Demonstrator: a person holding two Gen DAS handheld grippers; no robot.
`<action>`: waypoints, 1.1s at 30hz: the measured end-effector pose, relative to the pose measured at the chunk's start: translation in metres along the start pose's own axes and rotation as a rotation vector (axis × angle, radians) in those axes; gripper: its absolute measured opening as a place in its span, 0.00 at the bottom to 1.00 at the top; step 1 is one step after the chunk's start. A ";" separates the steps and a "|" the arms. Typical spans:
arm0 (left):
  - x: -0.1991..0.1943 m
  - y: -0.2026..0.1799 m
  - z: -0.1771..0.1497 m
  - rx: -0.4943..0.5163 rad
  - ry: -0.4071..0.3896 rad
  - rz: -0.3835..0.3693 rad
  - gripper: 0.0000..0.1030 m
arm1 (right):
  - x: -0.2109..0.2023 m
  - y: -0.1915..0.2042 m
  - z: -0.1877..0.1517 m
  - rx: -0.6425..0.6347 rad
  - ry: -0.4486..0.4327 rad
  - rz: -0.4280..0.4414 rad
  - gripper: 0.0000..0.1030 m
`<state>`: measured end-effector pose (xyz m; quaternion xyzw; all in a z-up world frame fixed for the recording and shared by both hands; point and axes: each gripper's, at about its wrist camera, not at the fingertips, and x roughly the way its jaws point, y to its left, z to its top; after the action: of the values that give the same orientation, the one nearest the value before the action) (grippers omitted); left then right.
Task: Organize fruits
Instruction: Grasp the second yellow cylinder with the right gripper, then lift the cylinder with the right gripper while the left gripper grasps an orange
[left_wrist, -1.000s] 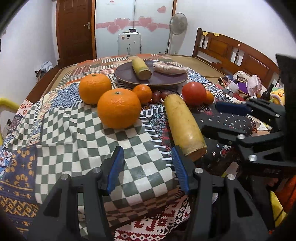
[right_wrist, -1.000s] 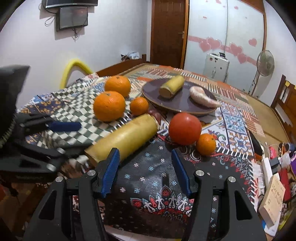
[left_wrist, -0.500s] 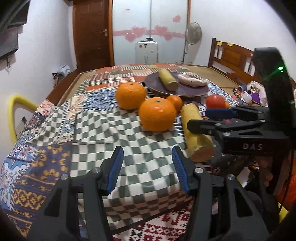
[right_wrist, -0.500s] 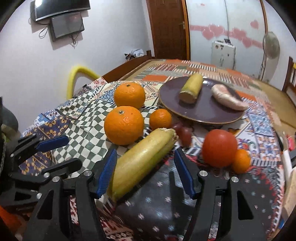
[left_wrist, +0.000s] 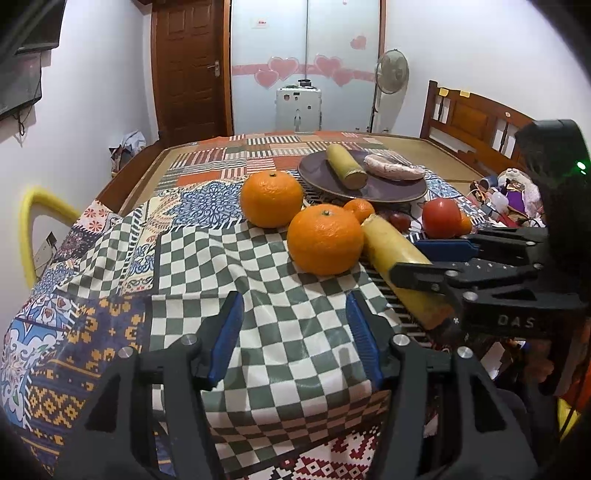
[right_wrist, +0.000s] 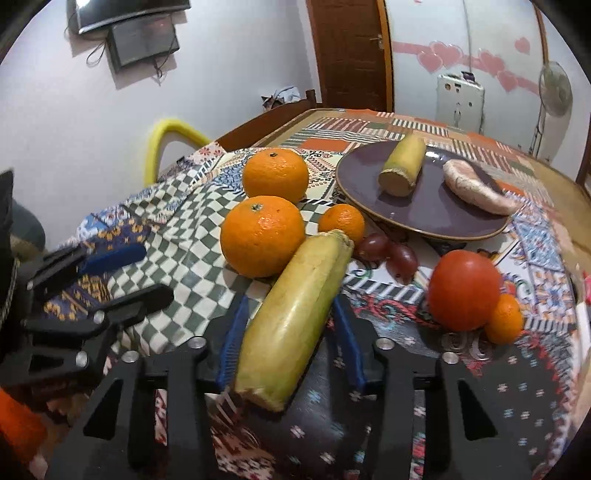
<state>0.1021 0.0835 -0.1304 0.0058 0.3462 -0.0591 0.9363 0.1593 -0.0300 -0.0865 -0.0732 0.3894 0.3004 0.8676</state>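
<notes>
R. gripper (right_wrist: 288, 336): jaws just closing on yellow cane piece (right_wrist: 295, 314), pads pressing its sides. L. gripper (left_wrist: 295, 332): jaws apart, widening, empty, over checked cloth (left_wrist: 258, 280).

Bed (left_wrist: 406, 142), patchwork cloth (left_wrist: 207, 258), oranges (left_wrist: 325, 240), plate (left_wrist: 391, 188)

Long yellow cane piece (right_wrist: 295, 314) lies diagonal, touching big orange (right_wrist: 262, 236); tomato (right_wrist: 463, 290), grapes (right_wrist: 388, 251) nearby; short piece on plate (right_wrist: 424, 218).

We see even indoor light w/ soft shadows under the oranges (left_wrist: 325, 240), glare on the tomato (right_wrist: 463, 290), fisheye bending, dark vignetted corners, slight edge blur.
</notes>
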 end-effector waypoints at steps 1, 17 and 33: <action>0.002 -0.001 0.002 0.005 0.000 0.001 0.57 | -0.001 0.000 -0.001 -0.018 0.005 -0.011 0.35; 0.051 -0.012 0.032 -0.020 0.070 -0.049 0.63 | 0.007 -0.026 0.002 -0.002 0.025 -0.012 0.36; 0.086 -0.014 0.050 -0.056 0.097 -0.070 0.64 | 0.011 -0.030 -0.002 0.000 -0.019 0.022 0.34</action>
<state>0.1975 0.0575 -0.1483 -0.0296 0.3928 -0.0817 0.9155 0.1811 -0.0496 -0.0993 -0.0662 0.3818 0.3105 0.8680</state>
